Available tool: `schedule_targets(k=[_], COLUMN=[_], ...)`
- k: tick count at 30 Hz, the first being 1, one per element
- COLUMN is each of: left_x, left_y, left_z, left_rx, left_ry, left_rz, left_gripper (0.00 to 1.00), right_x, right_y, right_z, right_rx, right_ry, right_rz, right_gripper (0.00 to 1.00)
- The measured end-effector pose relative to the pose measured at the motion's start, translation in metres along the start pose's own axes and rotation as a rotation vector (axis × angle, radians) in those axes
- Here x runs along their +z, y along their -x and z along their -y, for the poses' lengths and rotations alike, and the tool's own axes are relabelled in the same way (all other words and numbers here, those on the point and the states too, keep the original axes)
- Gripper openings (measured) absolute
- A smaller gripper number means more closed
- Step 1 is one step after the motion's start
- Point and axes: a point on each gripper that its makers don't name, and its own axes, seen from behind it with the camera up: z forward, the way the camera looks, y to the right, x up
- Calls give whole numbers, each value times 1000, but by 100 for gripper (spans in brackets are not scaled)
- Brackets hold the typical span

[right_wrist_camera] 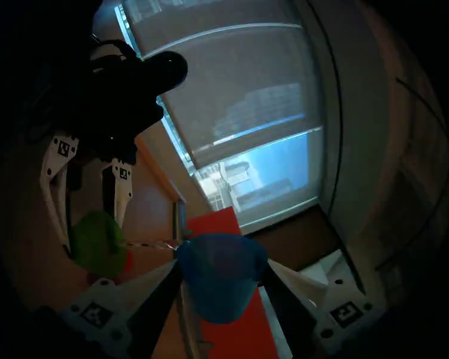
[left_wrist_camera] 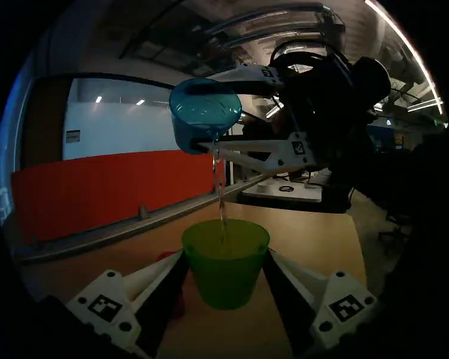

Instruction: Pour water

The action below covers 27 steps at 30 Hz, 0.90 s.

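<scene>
- Closest to the lens in the left gripper view, the left claw [left_wrist_camera: 225, 263] sits low in the frame. Its two white fingers are clamped on either side of a green cup [left_wrist_camera: 225, 284], which stands upright with its mouth open upward.
- I cannot tell whether the green cup's base rests on the wooden bench [left_wrist_camera: 308, 239] or hangs just above it.
- Just left of the cup, behind the left finger, is a small red thing [left_wrist_camera: 178, 304], too hidden to identify.
- Up in the centre of that frame, the right claw [right_wrist_camera: 221, 272] is closed on a blue cup [left_wrist_camera: 203, 113], one finger on each side, and the cup is tipped well over toward the green one.
- A thin stream of water [left_wrist_camera: 220, 191] drops from the blue cup's lower lip straight into the green cup's mouth. In the right gripper view it crosses from the blue rim toward the green cup at lower left.
- Behind them, a red wall panel [left_wrist_camera: 105, 185] runs along the left of the frame.
- By my reading the pour is in mid-flow. Both cups are gripped and lined up and water is landing inside. How much remains in the blue cup is not visible, so what is left is emptying it, righting it and setting the cups down.
</scene>
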Motion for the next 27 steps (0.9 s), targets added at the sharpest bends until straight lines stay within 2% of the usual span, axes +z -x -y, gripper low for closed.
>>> schedule_targets(k=[27], left_x=[-1], left_y=[1], left_z=[-1], left_rx=[1], left_ry=[11], left_rz=[0], left_gripper=[83], right_x=[1], right_y=[-5], right_z=[-11], right_rx=[-82], right_ry=[19], right_rz=[1], right_gripper=[89])
